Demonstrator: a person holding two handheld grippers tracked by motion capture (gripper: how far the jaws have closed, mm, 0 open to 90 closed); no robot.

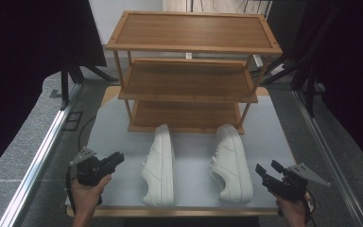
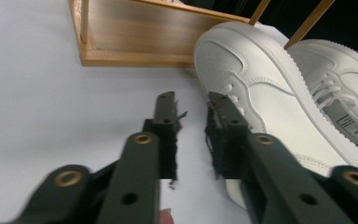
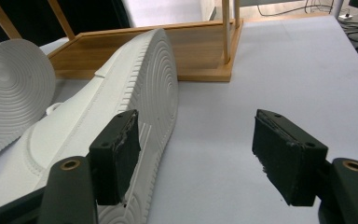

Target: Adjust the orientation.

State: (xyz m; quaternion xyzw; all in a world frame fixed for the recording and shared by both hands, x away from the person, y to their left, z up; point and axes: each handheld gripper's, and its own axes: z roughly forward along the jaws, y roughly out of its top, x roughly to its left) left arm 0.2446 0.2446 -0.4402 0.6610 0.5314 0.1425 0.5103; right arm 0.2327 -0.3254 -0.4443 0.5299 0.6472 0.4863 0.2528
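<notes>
In the high view two white shoes lie on their sides before the wooden rack (image 1: 189,80): the left shoe (image 1: 159,165) at three o'clock from the left gripper (image 1: 118,157), the right shoe (image 1: 231,163) at nine o'clock from the right gripper (image 1: 267,169). In the left gripper view the jaws stand slightly apart and empty, the left shoe (image 2: 256,93) at one o'clock just beside them. In the right gripper view the jaws gape wide and empty, the right shoe (image 3: 135,93) at ten o'clock behind one jaw.

Three-tier rack (image 1: 189,75) stands at the far middle of the table (image 1: 118,127). Two shoes lie on their sides on the table in front of it, toes just at the lowest shelf, heels toward the person: left shoe (image 1: 160,163) left of centre, right shoe (image 1: 231,161) right of it, apart. Left gripper (image 1: 116,158) sits near the table's front left, beside the left shoe; right gripper (image 1: 269,169) at front right, beside the right shoe.
</notes>
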